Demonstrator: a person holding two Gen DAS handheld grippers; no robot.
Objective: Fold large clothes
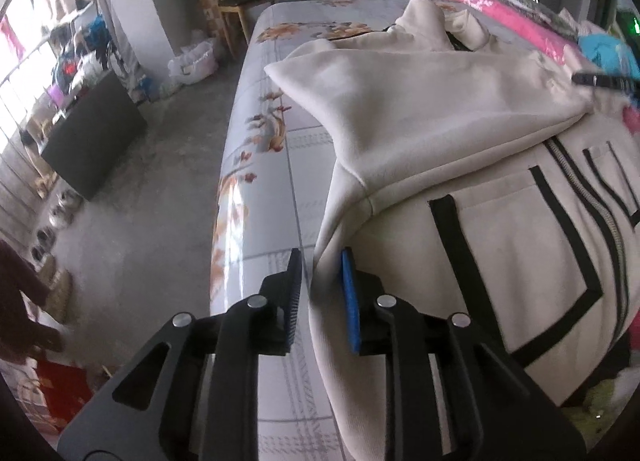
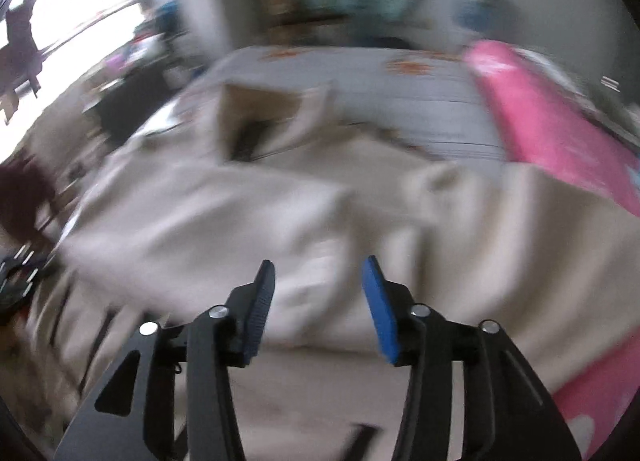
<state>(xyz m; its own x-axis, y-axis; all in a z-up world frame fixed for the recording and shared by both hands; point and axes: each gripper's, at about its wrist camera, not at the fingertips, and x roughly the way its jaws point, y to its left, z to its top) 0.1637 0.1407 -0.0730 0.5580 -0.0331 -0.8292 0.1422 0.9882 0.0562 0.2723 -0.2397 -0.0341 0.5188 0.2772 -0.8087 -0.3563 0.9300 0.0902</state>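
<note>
Mostly floral bed, cream jacket, concrete floor

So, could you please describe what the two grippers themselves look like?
The left gripper and right gripper match: black angular linkage arms with triangular cut-outs, joined by round silver pivot pins. Each has one finger with a black ribbed pad and one with a bright blue pad. No cables, markings or sleeves show.
</note>
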